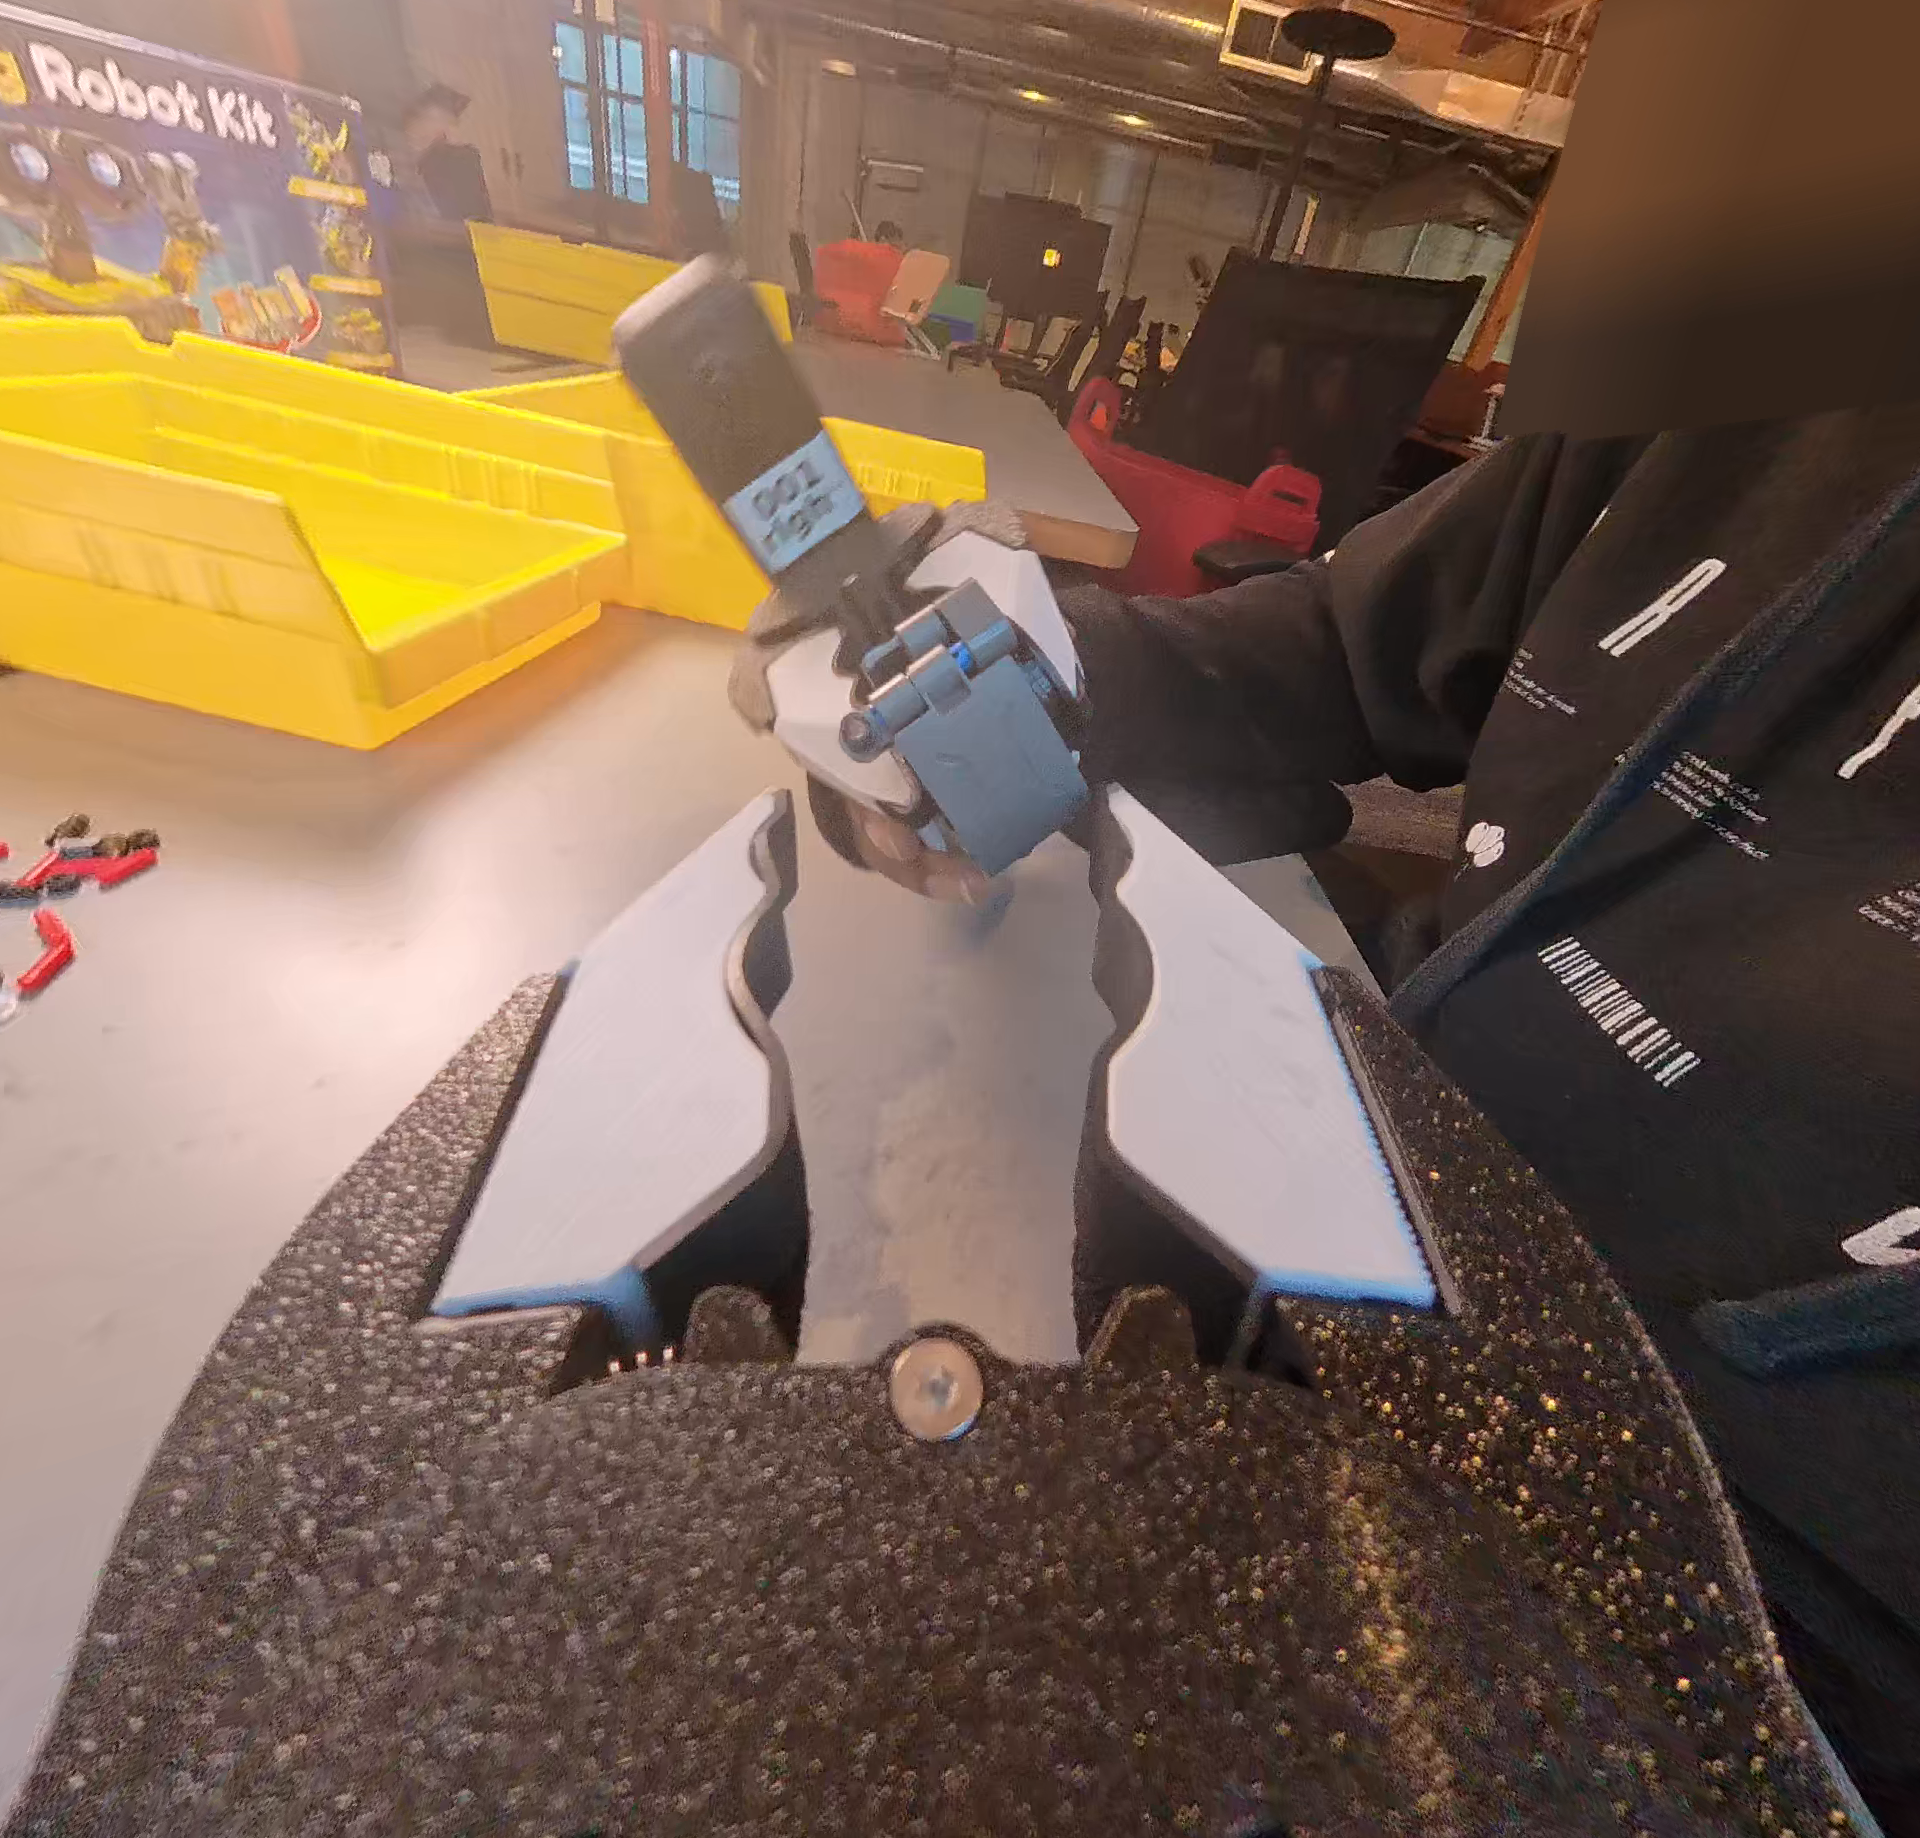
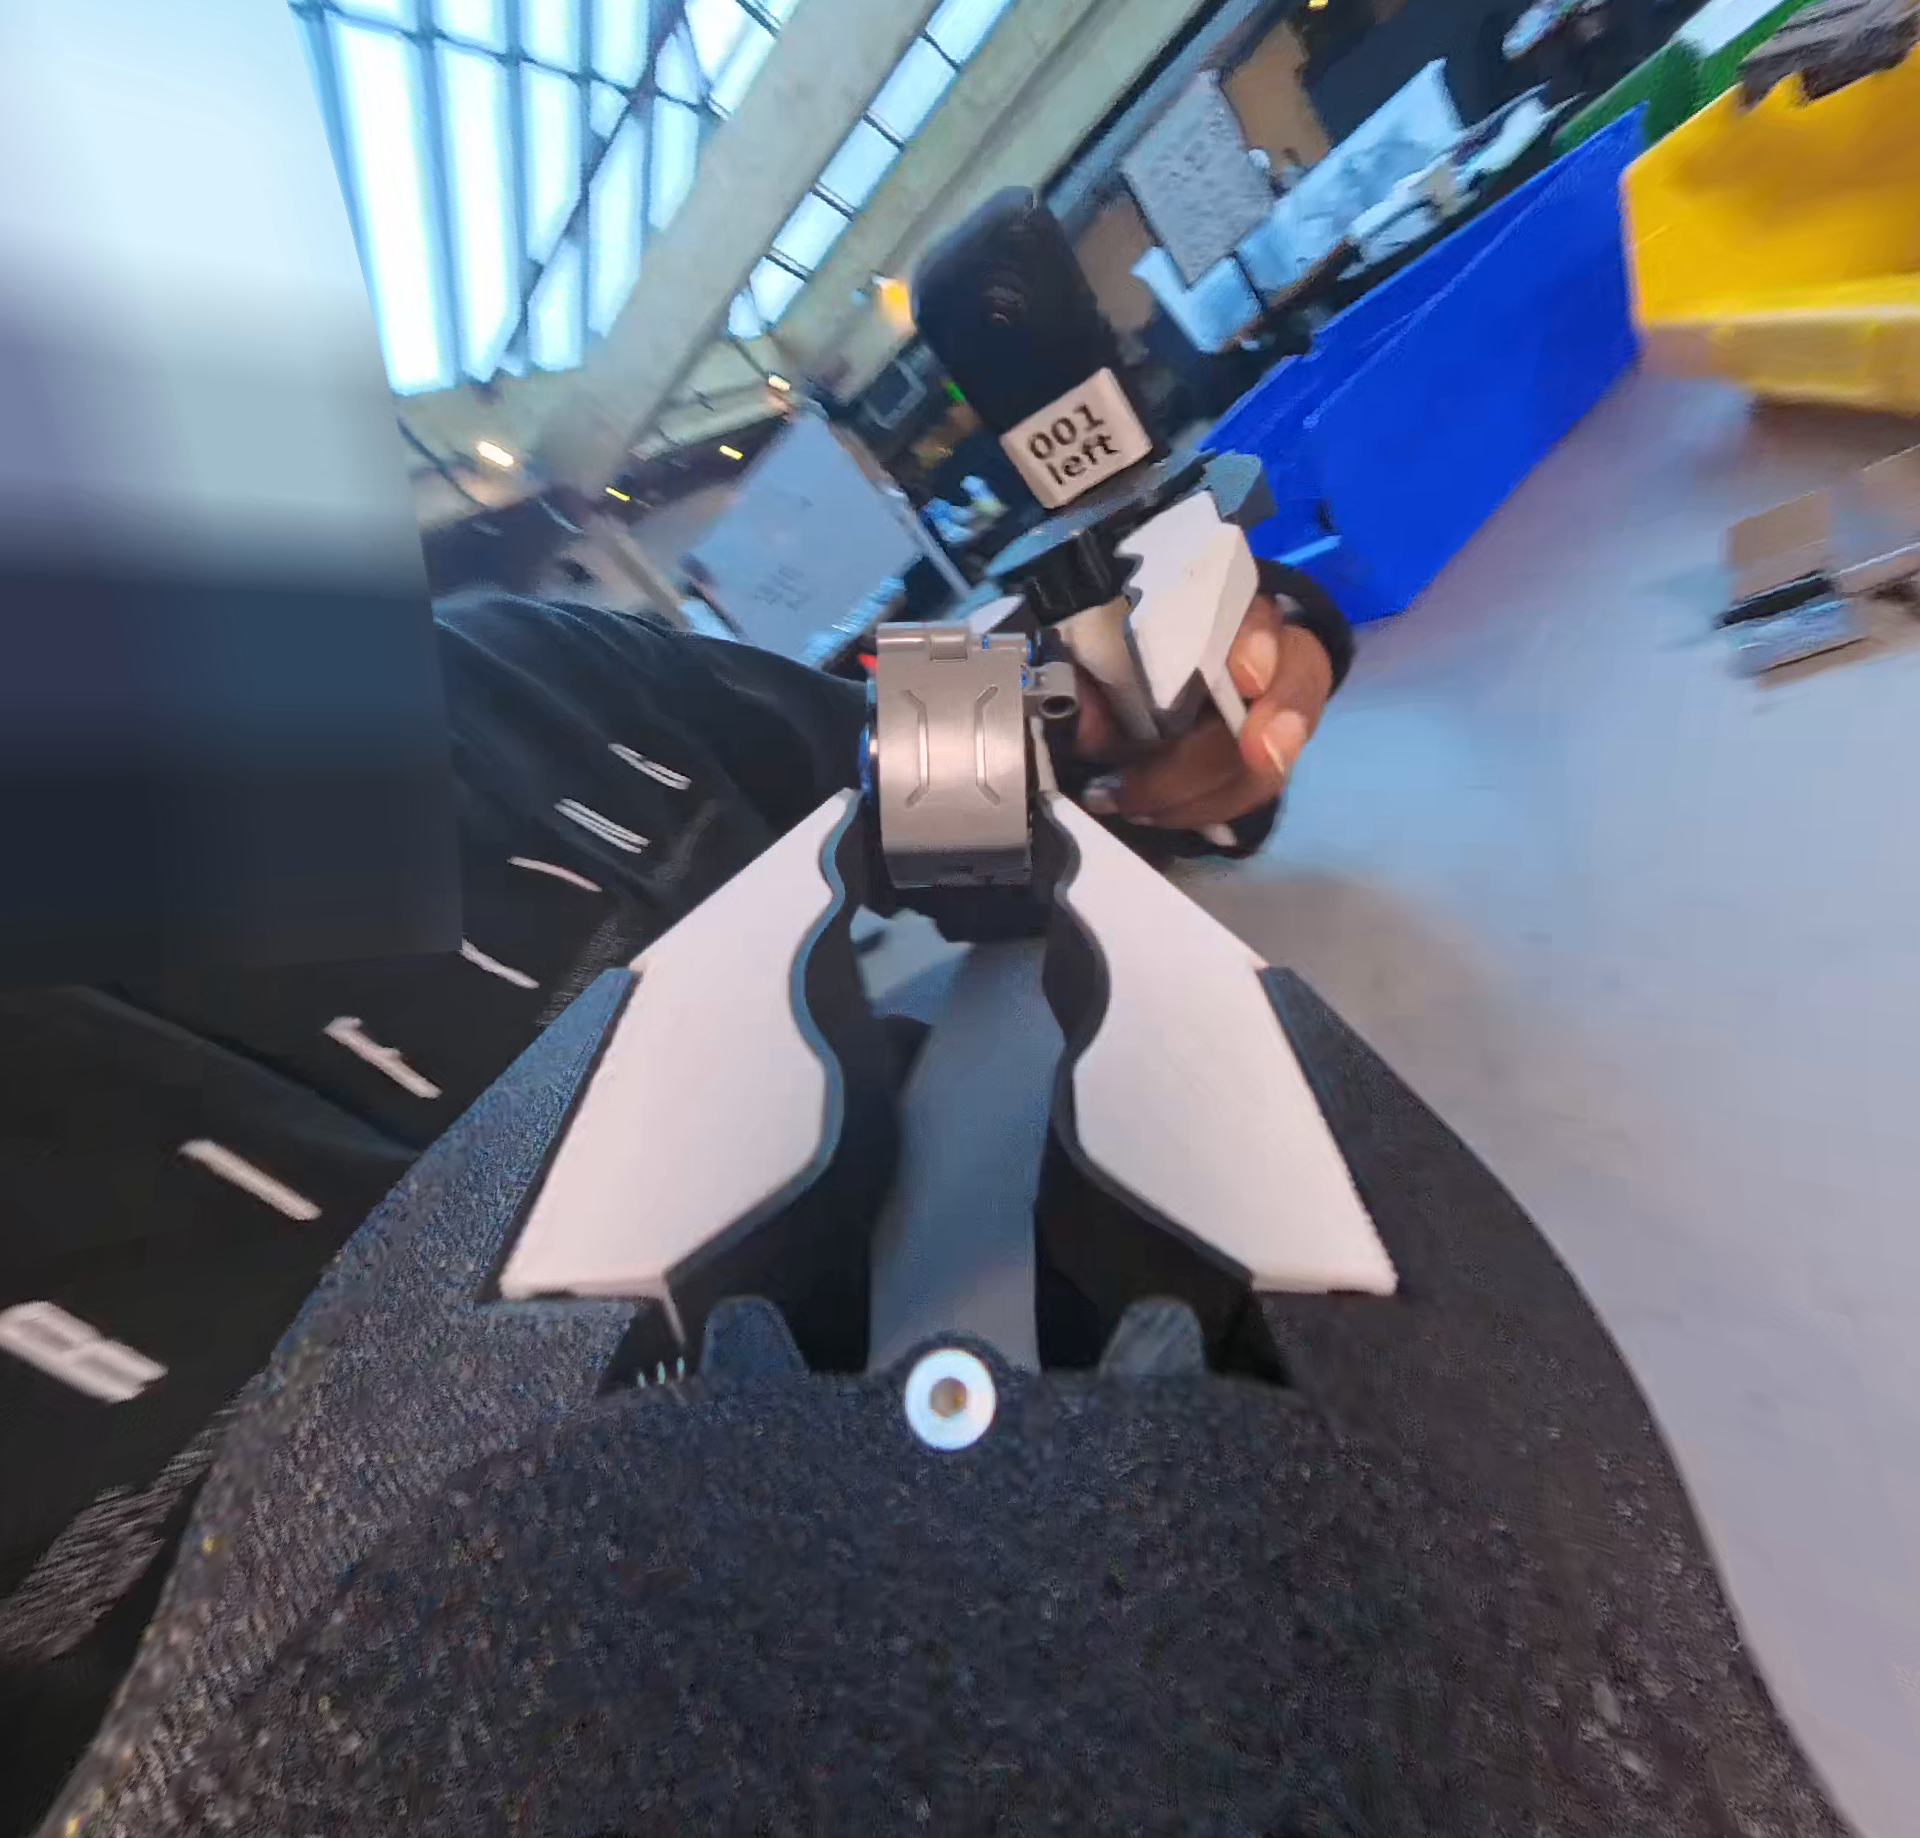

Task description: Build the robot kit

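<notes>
**Grey brick assembly held up between two facing tools**

A grey plastic building-brick assembly (image 1: 987,749) (image 2: 951,749), curved on its face and hinged at the top with small blue pins, hangs in the air above the smooth grey desk (image 1: 312,1009). The right tool (image 2: 951,812) clamps it: in the right wrist view its two white fingers with black inner pads press against the assembly's sides at their tips.

The left tool (image 1: 945,812) faces the assembly head-on. Its white fingers are spread wide with bare desk showing between them, and they hold nothing. The assembly sits just beyond its fingertips. In the right wrist view the left tool (image 2: 1174,583) shows behind the assembly and to its right, gripped by a bare hand (image 2: 1226,739) with a black strap round it.

In the left wrist view the right tool (image 1: 914,656) sits directly behind the assembly. A person's black printed sweatshirt (image 1: 1662,853) fills the space to the right.

To the assembly's left, well apart, several open yellow plastic bins (image 1: 312,541) stand on the desk, with a colourful printed cardboard box (image 1: 187,199) upright behind them. Nearer, small red and black loose brick pieces (image 1: 62,874) lie scattered at the far left edge. A red container (image 1: 1195,500) stands behind the assembly to its right. In the right wrist view a blue plastic bin (image 2: 1455,417) lies beyond it.
</notes>
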Demonstrator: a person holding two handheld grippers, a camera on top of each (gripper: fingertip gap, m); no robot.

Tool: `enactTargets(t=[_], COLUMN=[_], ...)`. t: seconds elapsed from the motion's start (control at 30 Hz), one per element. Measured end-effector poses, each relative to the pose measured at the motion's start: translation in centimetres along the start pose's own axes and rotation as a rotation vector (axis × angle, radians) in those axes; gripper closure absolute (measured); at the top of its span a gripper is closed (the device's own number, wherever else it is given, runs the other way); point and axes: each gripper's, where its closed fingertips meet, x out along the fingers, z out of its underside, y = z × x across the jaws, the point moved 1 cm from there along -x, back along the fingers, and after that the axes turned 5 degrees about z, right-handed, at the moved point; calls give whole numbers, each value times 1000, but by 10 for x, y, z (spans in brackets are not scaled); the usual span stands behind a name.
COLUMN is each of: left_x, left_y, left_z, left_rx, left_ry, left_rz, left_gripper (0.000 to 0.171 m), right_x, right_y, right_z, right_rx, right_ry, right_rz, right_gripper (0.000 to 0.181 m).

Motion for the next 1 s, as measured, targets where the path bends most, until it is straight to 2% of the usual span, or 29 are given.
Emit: enactTargets(t=[0.13,0.2,0.37,0.6,0.8,1.0], left_x=[5,4,0,-3,-9,-9], left_y=[13,12,-6,-18,-28,-30], left_z=[-13,-16,-15,-10,-7,-4], left_rx=[75,83,60,-35,-62,-68], left_ry=[34,34,7,4,-11,-20], left_rz=[-9,-40,-164,-217,-272,-278], left_gripper=[124,124,125,125,126,127], right_x=[3,4,0,-3,-10,-1], right_y=[-13,-13,3,18,30,31], right_z=[-5,-8,-18,-22,-28,-20], right_rx=[237,257,286,246,19,-107], right_ry=[74,105,180,213,211,138], right_rz=[-207,-221,-144,-23,198,300], right_gripper=[150,150,149,147,136,135])
